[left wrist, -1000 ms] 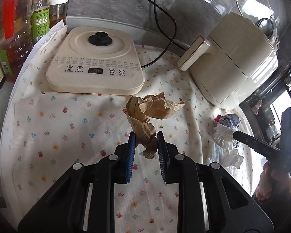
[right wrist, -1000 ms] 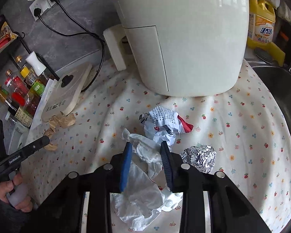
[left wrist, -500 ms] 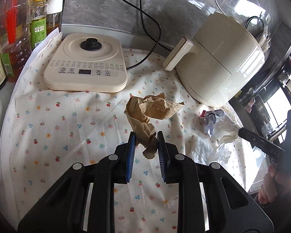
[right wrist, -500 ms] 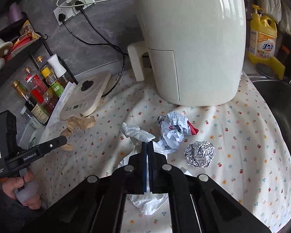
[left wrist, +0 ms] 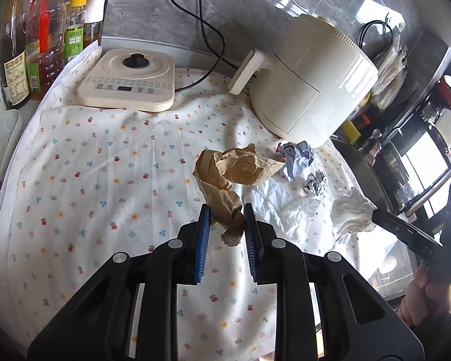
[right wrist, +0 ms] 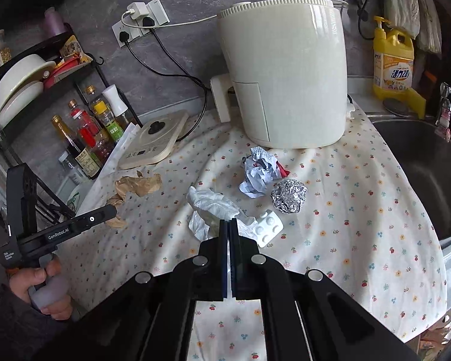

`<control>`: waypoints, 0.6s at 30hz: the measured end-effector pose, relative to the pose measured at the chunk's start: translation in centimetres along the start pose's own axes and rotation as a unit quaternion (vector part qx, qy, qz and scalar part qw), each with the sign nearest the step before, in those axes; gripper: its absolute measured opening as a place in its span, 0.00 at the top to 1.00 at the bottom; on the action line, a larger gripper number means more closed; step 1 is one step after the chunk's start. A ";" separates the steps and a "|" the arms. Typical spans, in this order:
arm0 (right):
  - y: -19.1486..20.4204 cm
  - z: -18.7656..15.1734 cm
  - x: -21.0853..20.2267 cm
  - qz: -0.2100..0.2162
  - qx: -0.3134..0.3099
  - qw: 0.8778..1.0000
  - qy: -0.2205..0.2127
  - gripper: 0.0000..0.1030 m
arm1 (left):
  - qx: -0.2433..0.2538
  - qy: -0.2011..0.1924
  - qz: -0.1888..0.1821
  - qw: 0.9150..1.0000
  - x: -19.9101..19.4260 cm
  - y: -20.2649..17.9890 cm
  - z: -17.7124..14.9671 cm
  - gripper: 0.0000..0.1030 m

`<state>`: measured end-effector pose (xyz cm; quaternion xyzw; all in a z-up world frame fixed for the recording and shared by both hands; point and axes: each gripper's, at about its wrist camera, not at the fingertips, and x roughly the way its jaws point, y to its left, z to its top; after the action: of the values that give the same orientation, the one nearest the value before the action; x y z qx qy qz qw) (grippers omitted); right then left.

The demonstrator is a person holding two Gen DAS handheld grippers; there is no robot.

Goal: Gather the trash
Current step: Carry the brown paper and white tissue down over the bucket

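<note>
Brown paper (left wrist: 225, 201) pinched between the left gripper's (left wrist: 224, 210) jaws.

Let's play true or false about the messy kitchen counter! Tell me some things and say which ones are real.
1. The left gripper holds crumpled brown paper. True.
2. The right gripper is wide open. False: it is shut on white crumpled plastic.
3. A foil ball lies on the flowered cloth. True.
4. The foil ball sits in the sink. False: it is on the cloth.
5. The yellow bottle stands beside the sink. True.
</note>
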<state>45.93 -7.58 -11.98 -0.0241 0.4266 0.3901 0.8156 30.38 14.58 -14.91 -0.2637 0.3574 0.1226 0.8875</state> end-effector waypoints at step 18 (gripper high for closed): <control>-4.0 -9.0 -7.8 0.017 0.039 0.999 -0.004 0.98 | 0.029 -0.001 0.025 0.999 -6.9 -6.1 -9.1 0.78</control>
<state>39.89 -18.45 -13.29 0.0164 0.4387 0.3875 0.8107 22.73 4.29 -13.26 -0.2292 0.3663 0.1344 0.8917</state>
